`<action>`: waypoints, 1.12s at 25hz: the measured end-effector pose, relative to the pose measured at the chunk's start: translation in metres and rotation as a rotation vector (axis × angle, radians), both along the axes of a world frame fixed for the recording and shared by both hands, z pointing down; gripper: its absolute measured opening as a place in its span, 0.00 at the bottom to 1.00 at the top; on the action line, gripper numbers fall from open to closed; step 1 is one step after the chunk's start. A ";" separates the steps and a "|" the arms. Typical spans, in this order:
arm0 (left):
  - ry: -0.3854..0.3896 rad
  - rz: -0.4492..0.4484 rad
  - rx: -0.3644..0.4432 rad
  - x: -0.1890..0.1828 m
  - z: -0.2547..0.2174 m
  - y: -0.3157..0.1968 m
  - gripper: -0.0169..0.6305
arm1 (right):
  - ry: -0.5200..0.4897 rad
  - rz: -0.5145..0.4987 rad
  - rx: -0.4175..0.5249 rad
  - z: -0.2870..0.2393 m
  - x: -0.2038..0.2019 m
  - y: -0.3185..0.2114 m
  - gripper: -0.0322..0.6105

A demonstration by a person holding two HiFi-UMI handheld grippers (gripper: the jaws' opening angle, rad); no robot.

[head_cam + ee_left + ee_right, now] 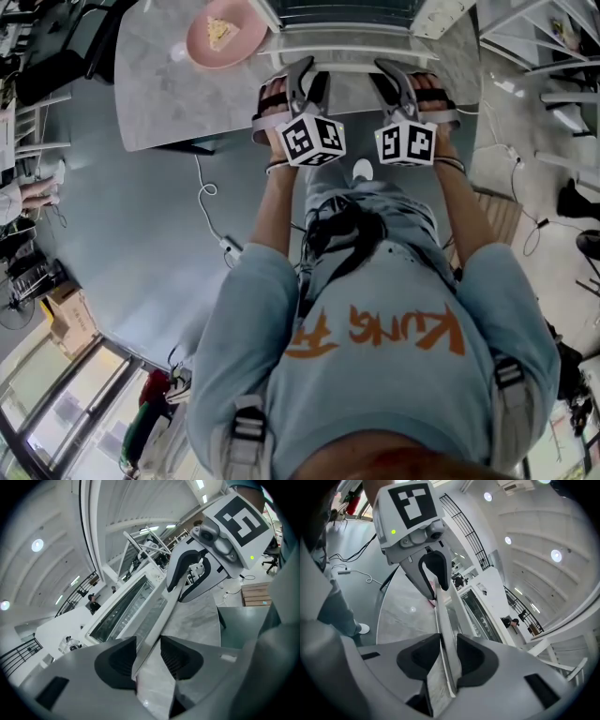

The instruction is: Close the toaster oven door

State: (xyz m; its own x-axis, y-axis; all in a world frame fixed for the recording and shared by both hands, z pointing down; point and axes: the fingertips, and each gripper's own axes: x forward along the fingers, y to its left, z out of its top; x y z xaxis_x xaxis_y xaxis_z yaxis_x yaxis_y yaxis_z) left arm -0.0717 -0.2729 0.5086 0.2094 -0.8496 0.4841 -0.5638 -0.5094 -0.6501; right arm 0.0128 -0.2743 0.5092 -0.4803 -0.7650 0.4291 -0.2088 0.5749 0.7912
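Note:
The toaster oven (pixel 347 11) stands at the far edge of the marble table, its glass door (pixel 342 42) folded down toward me. The white door handle (pixel 347 67) runs along the door's near edge. My left gripper (pixel 302 67) straddles the handle's left part. In the left gripper view the handle (pixel 159 616) passes between the jaws of the left gripper (pixel 147 651), with a gap on the right side, so it is open. My right gripper (pixel 386 67) is on the handle's right part. In the right gripper view both pads of the right gripper (pixel 449 653) press on the handle (pixel 443 616).
A pink plate (pixel 223 33) with food sits on the marble table (pixel 159 84), left of the oven. A white cable (pixel 211 211) lies on the grey floor below the table edge. A wooden pallet (pixel 497 216) is on the floor at the right.

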 end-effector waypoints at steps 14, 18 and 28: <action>-0.032 0.019 0.043 0.002 -0.036 -0.040 0.27 | 0.028 -0.045 0.094 -0.036 0.000 -0.040 0.23; -0.075 0.018 0.059 0.002 -0.043 -0.051 0.27 | 0.050 -0.047 0.136 -0.044 0.001 -0.053 0.23; -0.151 -0.016 0.121 0.000 -0.056 -0.090 0.27 | 0.090 -0.048 0.194 -0.056 0.000 -0.090 0.21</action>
